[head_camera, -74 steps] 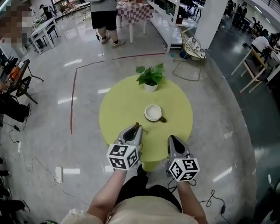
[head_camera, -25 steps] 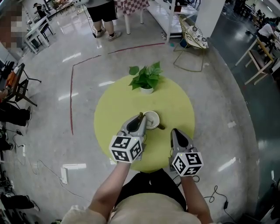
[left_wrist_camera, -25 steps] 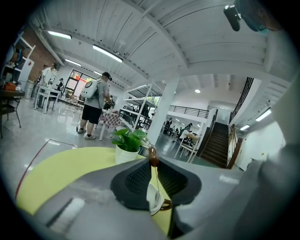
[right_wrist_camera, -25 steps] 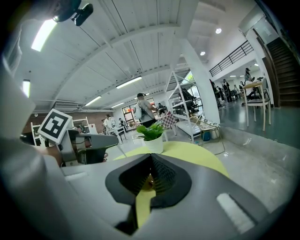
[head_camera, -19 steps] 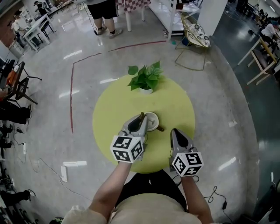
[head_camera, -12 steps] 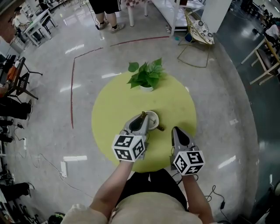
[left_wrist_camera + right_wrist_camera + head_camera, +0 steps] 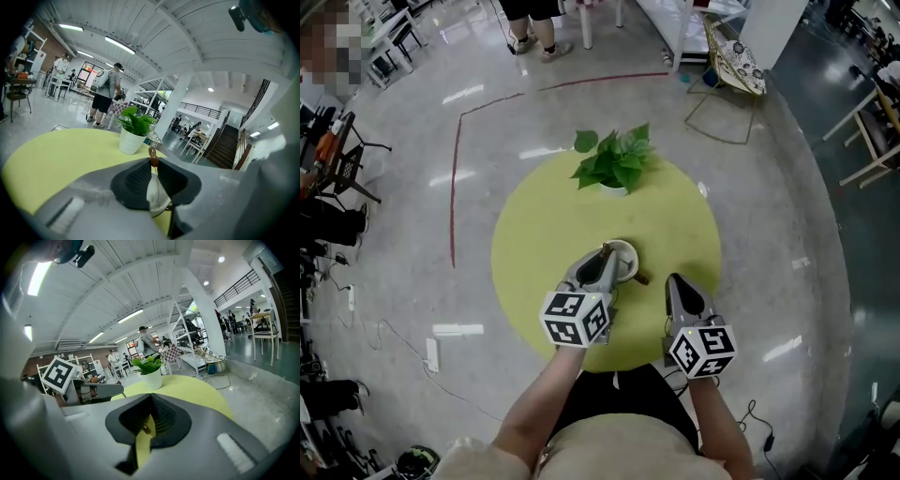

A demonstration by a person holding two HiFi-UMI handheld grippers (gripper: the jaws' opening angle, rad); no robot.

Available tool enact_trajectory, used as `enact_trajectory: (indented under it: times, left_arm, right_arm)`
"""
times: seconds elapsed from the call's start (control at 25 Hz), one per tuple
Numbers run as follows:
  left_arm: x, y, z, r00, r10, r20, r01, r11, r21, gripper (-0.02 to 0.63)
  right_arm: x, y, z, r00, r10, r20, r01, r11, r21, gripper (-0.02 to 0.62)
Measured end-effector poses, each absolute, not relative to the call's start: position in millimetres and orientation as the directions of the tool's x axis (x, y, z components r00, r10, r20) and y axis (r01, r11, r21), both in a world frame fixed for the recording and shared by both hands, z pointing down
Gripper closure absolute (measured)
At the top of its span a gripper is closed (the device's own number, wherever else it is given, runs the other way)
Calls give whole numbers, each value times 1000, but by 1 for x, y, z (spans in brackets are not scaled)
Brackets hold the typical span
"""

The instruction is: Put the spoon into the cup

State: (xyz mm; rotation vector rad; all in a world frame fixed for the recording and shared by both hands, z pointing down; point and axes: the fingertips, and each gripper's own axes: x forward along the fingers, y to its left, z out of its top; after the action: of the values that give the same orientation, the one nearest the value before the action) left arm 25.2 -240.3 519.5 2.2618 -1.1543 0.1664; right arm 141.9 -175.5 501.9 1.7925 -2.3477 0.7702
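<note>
Cup (image 7: 626,259) half hidden behind left gripper (image 7: 596,263), spoon (image 7: 153,158) gripped

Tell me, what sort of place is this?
Probably a big open-plan lab or workshop hall: a polished concrete floor marked with red tape, work desks and white shelving round the edges, and a staircase leading to an upper level.

We're scanning all three views for print, and we're finding nothing we can read. The left cube (image 7: 575,319), riding on the left gripper (image 7: 602,255), is showing only black-and-white square marker patterns, with no letters or digits. The right cube (image 7: 701,351) on the right gripper (image 7: 673,281) is showing the same. Everything beyond the table (image 7: 534,244) is coming through too small and blurred for any sign or label.
</note>
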Motion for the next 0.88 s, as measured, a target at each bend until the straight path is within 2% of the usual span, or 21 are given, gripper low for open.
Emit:
enact_trajectory:
  times: [0.88]
  left_arm:
    - [14, -253, 543, 583, -695, 422, -808, -443, 388, 552]
  right_arm:
    - [140, -190, 514, -338, -858, 387, -915, 203, -349, 595]
